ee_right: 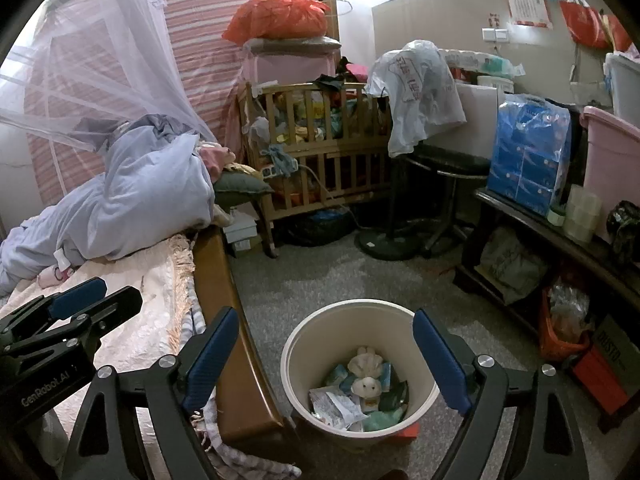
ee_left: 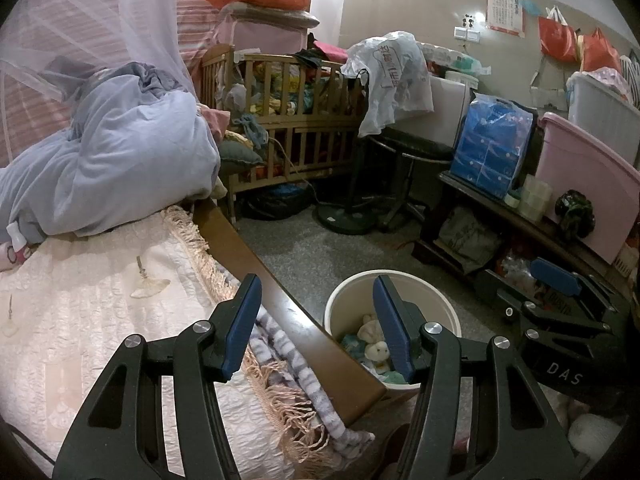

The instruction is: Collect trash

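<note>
Here, the bed point(ee_left: 80, 300) fills my nine o'clock side, its cream quilted cover fringed along the wooden side rail point(ee_left: 280, 300), with a heaped blue duvet point(ee_left: 120, 160) piled toward ten o'clock under a gauzy mosquito net point(ee_right: 100, 60). Past it at twelve o'clock stands a wooden crib point(ee_right: 320, 148) stuffed with clothes, a red bag point(ee_right: 280, 16) stacked above it and a white plastic bag point(ee_right: 416, 92) draped beside it at one o'clock. At three o'clock a dark low shelf point(ee_right: 552, 236) carries a blue pack of tissues point(ee_right: 528, 160) and a pink storage bin point(ee_right: 612, 152). On the speckled floor point(ee_right: 320, 280), just beside the corner of the bed rail, sits the cream trash bucket point(ee_right: 296, 360), at six o'clock in the right wrist view; inside it lies the collected trash point(ee_right: 360, 392): crumpled tissues, wrappers and greenish scraps. My right hand-held gripper point(ee_right: 326, 364) hangs above the bucket with its blue-padded fingers spread wide and nothing between them, the bucket framed in the gap. My left hand-held gripper point(ee_left: 318, 328) is likewise spread and empty, straddling the bed rail, its right finger point(ee_left: 392, 328) overlapping the bucket's mouth in the view.
</note>
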Motion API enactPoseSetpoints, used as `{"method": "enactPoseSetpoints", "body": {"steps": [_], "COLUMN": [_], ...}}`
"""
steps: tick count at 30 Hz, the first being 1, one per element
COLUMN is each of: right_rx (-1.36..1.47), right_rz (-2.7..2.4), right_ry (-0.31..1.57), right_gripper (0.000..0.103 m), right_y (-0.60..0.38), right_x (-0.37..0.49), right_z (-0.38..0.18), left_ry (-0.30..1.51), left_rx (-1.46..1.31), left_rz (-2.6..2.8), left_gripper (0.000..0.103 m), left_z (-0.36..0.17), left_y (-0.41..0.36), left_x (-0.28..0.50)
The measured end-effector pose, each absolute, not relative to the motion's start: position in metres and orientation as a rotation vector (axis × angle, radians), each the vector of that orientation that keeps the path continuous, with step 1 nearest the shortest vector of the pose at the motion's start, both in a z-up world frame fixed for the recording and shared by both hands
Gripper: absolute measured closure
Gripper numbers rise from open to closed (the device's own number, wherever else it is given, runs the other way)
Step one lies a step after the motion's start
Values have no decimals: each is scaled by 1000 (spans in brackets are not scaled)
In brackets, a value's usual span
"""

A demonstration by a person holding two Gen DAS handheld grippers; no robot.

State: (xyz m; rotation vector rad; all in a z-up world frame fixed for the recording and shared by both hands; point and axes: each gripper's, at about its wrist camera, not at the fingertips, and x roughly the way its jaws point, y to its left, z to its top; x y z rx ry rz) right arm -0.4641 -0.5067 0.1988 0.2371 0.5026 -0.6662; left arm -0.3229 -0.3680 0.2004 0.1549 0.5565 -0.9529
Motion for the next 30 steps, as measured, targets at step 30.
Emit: {"method": "enactPoseSetpoints", "body": {"steps": [30], "right_rx": [239], "right_rz": [-666], "right_ry": [518], "right_gripper": [14], "right_y": [-507], "right_x": [-471], "right_z": [190], "left_ry": [570], "left_rx": [160], "left_rz": [-960], "left_gripper": [46], "left_z": [192], "left_y": [-368], "left_x": [-333]}}
